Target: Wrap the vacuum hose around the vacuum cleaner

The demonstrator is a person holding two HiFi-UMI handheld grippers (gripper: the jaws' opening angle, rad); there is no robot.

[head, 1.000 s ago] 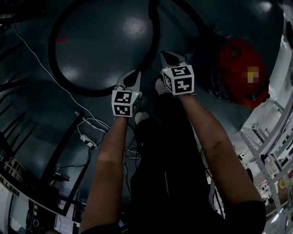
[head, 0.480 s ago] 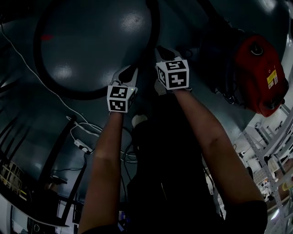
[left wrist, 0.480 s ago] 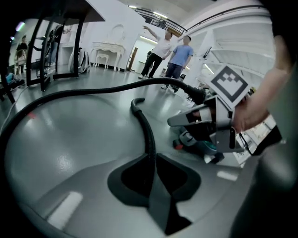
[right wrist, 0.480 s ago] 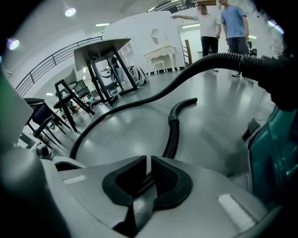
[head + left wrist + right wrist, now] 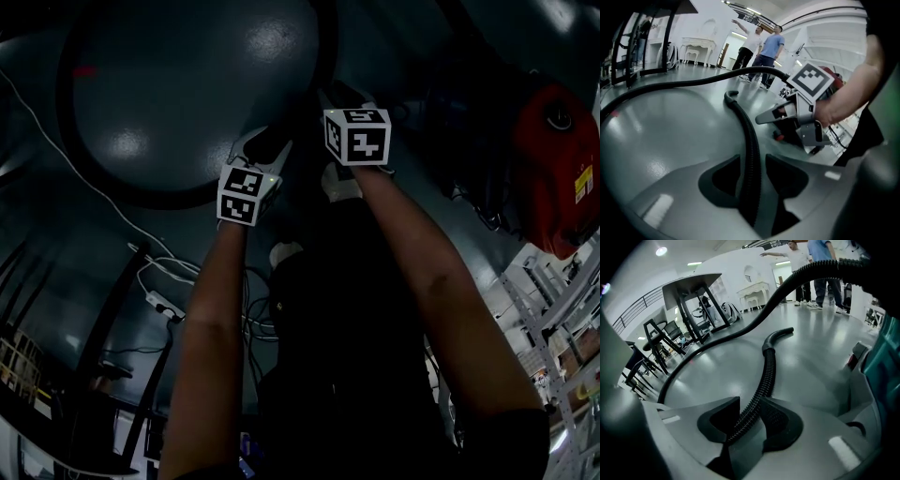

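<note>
— where's the vacuum hose from where you stand?
— sprawled on the grey floor in one big loop, out in front of the person. one stretch of it runs up through both tools, and its curved end piece lies flat on the floor just beyond them.
— are they gripping it?
— no. the left gripper has just been opening its jaws, and the ribbed hose passes between the pads with a sliver of gap on each side. the right gripper, just beside it, has been opening too. the hose slants across that gap, loose, not pinched.
— and the vacuum cleaner?
— red body, off to the person's right, apart from both grippers. the hose arcs over toward that side.
— anything in the way?
— a thin white cable trails across the floor just outside the loop on the left. it runs down to a power strip on the person's left. farther out there's a table on black legs with some chairs beside it. a white console stands by the far wall. two people stand at the back, well clear, one with an arm raised. metal racking sits low on the right, past the cleaner.
</note>
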